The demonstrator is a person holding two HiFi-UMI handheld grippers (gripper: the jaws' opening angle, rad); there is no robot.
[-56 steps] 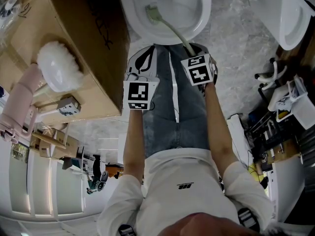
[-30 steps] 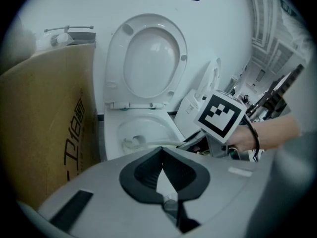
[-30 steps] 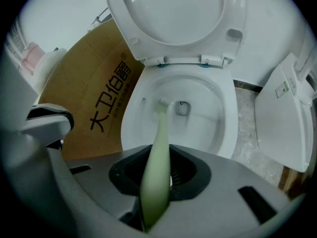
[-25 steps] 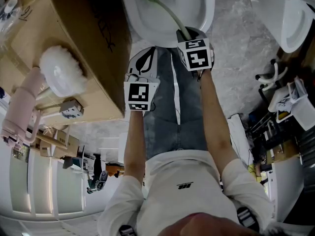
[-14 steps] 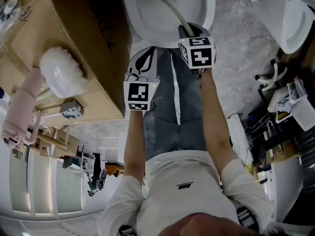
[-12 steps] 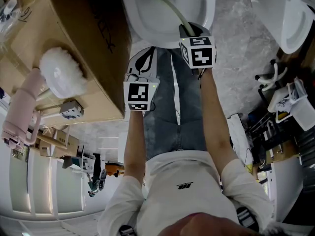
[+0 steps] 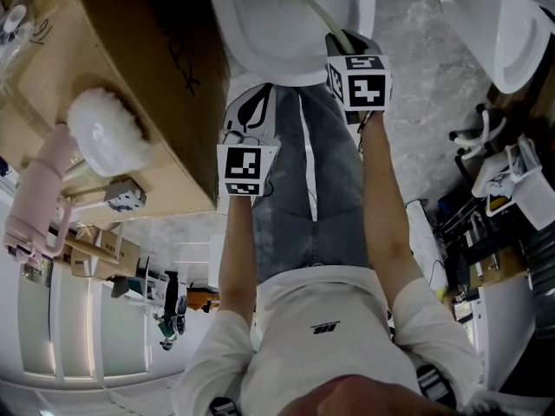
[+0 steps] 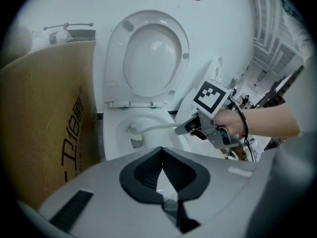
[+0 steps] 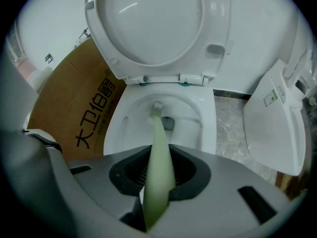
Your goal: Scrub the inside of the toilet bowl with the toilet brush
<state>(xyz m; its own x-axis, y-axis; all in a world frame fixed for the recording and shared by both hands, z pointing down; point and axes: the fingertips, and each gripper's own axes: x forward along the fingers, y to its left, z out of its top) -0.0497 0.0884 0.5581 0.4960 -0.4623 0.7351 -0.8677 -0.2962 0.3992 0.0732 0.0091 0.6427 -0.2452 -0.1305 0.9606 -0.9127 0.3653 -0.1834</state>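
Observation:
The white toilet bowl (image 7: pixel 286 24) is straight ahead with its lid (image 8: pixel 153 58) raised. My right gripper (image 7: pixel 338 46) is shut on the pale green toilet brush handle (image 9: pixel 158 152) at the bowl's near right rim. The handle slants down into the bowl (image 9: pixel 185 115), and the bristle head (image 9: pixel 156 108) rests low inside near the drain. From the left gripper view the brush (image 8: pixel 151 129) crosses the bowl (image 8: pixel 119 133) from the right gripper (image 8: pixel 190 127). My left gripper (image 8: pixel 162 155) is shut with nothing in it, held back above the person's jeans (image 7: pixel 250 102).
A big cardboard box (image 7: pixel 130 68) stands close against the toilet's left side, with a white fluffy brush (image 7: pixel 104 124) and a pink object (image 7: pixel 39 180) beyond it. A second white toilet (image 7: pixel 516 33) and a tangle of cables (image 7: pixel 494 189) lie right, across the marbled floor (image 7: pixel 425 76).
My right gripper has pushed forward and slightly right toward the bowl, driving the brush head deeper and farther back inside. The left gripper has stayed where it was.

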